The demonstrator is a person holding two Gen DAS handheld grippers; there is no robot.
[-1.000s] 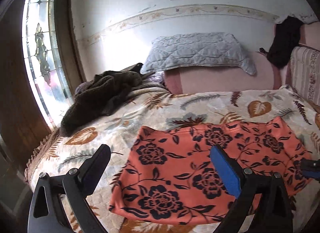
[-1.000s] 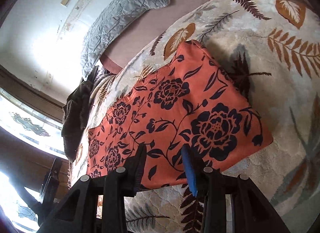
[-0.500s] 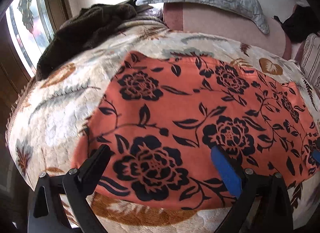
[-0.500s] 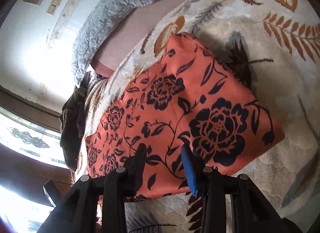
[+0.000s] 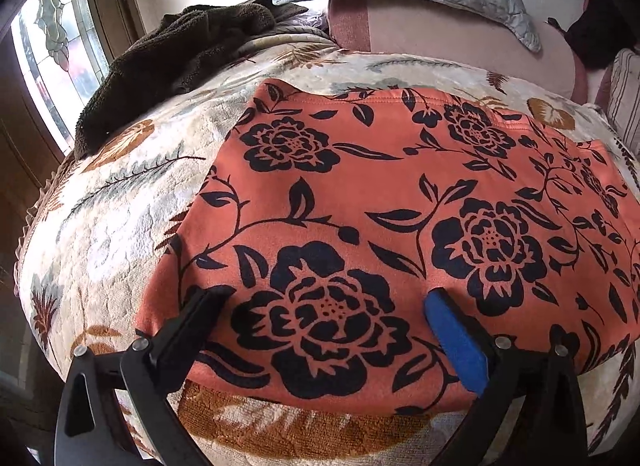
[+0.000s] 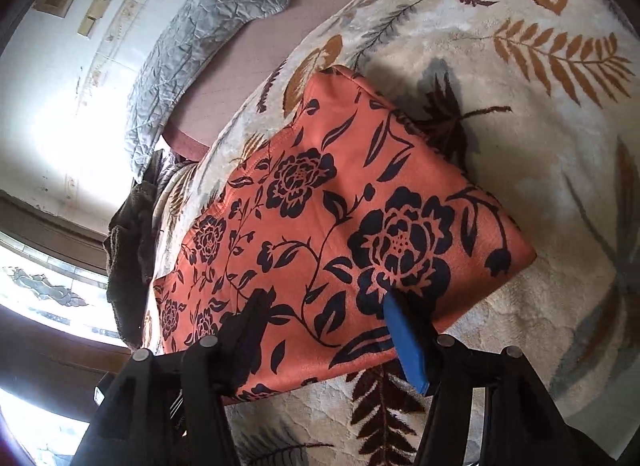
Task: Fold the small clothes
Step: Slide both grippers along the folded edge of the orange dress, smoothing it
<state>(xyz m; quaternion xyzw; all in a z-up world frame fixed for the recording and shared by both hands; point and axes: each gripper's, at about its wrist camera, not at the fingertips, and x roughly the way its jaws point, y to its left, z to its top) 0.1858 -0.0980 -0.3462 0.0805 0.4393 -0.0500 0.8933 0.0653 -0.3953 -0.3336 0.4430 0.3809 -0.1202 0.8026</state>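
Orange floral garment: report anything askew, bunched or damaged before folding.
Nothing stands out. The orange floral garment lies spread flat on the leaf-print blanket, with no tears or stains visible. Both the left gripper and right gripper hang over its near edge, jaws open. Only the dark towel sits crumpled, beyond it.

Orange garment (image 5: 392, 193), black floral print, spread flat on bedspread (image 5: 120, 201).

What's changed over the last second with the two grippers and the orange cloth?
Both grippers have closed in on the orange floral cloth: the left gripper dropped toward its near edge, the right gripper crept nearer. Both remain open, gripping nothing. The cloth still lies flat on the blanket.
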